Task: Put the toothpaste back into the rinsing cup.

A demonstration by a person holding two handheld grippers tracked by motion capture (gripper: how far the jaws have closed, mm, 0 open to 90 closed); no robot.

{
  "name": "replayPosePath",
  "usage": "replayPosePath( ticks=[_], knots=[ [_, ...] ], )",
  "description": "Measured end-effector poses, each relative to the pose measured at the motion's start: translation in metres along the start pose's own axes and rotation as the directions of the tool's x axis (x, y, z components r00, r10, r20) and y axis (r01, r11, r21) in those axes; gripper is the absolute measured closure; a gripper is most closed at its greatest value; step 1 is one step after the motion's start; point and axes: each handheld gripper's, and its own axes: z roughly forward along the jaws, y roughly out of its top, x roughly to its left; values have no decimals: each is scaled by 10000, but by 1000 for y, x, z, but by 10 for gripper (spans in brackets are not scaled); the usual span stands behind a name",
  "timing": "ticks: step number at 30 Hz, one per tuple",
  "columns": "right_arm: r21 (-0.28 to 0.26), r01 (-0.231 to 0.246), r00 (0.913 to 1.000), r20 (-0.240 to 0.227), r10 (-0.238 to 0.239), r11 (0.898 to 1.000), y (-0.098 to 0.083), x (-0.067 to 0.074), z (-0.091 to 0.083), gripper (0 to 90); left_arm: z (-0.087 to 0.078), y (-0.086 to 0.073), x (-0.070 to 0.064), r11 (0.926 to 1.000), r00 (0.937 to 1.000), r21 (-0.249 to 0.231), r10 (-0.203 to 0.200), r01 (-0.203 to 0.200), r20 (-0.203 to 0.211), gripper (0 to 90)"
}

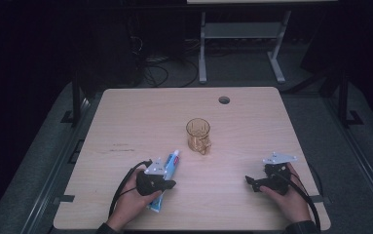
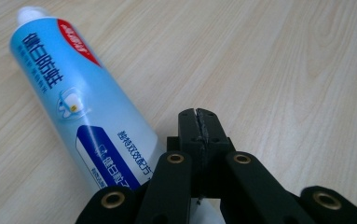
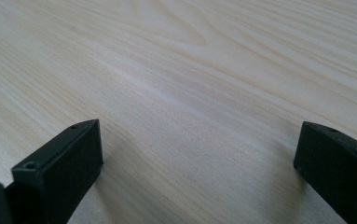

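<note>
Toothpaste tube lies flat on the wooden table, near its front edge, white cap pointing toward the amber cup standing upright mid-table. Left gripper sits right beside the tube, its 2 jaws pressed together on nothing; the blue tube lies just off to the side of them. Right gripper rests well apart on the other side, jaws spread wide over bare wood, nothing between them.

Blue-white toothpaste tube, amber cup
</note>
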Motion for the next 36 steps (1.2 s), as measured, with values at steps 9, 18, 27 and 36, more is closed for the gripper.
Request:
replayPosePath(
  ticks=[9,18,27,36],
  knots=[
    [-2,4,10000,-1,-4,10000,0,0,0,5,-9,-8,7,9998,9993,135,-140,145,-352,900],
    [-4,-1,10000,-3,1,10000,0,0,0,5,-22,-18,17,9992,9961,215,-328,346,-820,900],
    [-4,-4,10000,-2,4,10000,0,0,0,5,-34,-29,26,9974,9899,220,-647,680,-1260,900],
    [-5,-6,10000,-4,6,10000,0,0,0,5,-47,-40,36,9946,9816,40,-1019,1040,-1617,900]
  ],
)
